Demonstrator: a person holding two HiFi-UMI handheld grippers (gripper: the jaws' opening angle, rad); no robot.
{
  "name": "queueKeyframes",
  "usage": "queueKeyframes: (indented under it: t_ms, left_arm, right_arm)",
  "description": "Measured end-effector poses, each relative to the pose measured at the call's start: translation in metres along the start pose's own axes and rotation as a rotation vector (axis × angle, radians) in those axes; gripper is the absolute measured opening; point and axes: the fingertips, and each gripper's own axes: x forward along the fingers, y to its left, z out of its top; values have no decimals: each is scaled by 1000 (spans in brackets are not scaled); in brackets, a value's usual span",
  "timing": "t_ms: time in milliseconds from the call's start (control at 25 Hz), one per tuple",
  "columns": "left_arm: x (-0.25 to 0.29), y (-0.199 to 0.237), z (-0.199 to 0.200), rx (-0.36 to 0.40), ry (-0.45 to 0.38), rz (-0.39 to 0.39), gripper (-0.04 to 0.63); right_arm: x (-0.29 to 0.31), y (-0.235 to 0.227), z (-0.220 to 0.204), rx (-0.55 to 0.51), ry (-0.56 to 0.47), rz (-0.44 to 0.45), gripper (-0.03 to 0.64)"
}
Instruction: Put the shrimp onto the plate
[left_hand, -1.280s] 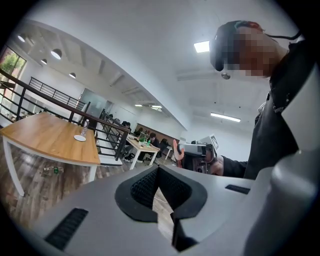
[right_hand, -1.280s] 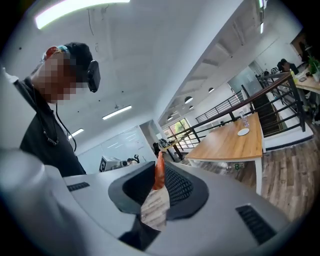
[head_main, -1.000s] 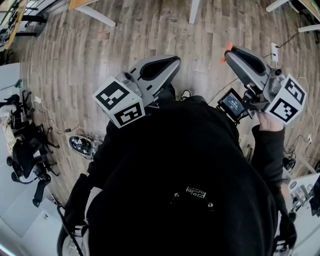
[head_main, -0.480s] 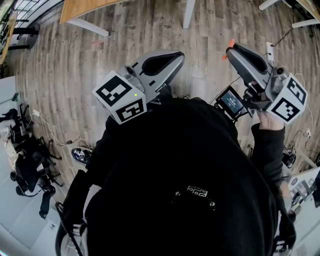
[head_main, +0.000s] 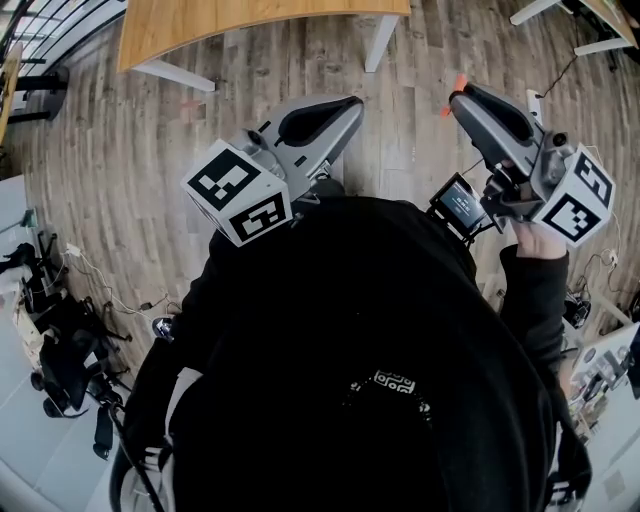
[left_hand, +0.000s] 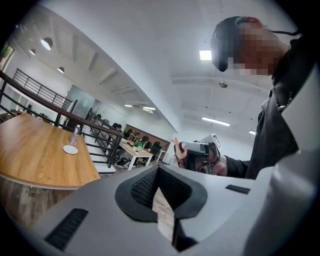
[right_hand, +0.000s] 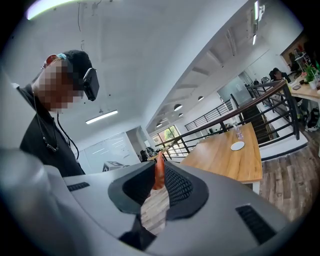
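Floor: wood planks (head_main: 120, 150) under everything; we see them from above, past the person's black top (head_main: 380, 350).
Table: light wooden table (head_main: 250, 20) at the top edge of head view, well ahead of both grippers.
Plate: 1 white plate (right_hand: 237, 145) lies on that table, near a clear bottle (right_hand: 239, 131); black railing (right_hand: 240, 107) runs behind.
Right gripper (right_hand: 160, 166): clenched on 1 orange shrimp (right_hand: 158, 175), pads pressing it from both sides at the jaw tips; up in the air at head view's right, a hand (head_main: 540, 240) under it.
Shrimp: upright between the right gripper's jaw tips, in the air, well apart from the plate and not on it.
Left gripper (left_hand: 158, 168): jaws clenched tip to tip, empty; we see only floor through the slit behind the tips.
Cubes: 2; left marker cube (head_main: 240, 195) on the left gripper just beside the black top, right marker cube (head_main: 578, 198) above the hand.
Screen: 1 small lit screen (head_main: 465, 205) just below the right gripper's body.
Background: we make out far tables (left_hand: 131, 149), too small to tell more.
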Motion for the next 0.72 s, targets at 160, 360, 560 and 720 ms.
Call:
queueKeyframes:
  t_ms: [160,360,560,720]
  left_arm:
    - [-8,20,12,-4,-3,-37,3]
    - [-22,61,20,-16,0,-56,3]
    - [-40,94,18,-34,-2,-49,3]
    - [-55,109,12,-47,-5,-14,3]
  right_arm:
    - [28,0,13,-27,5,-19,67]
    - [69,-8,16,1,20,-40,67]
    - [108,-17,18,30,41,-31,67]
    - [129,-17,18,11,66,-5,67]
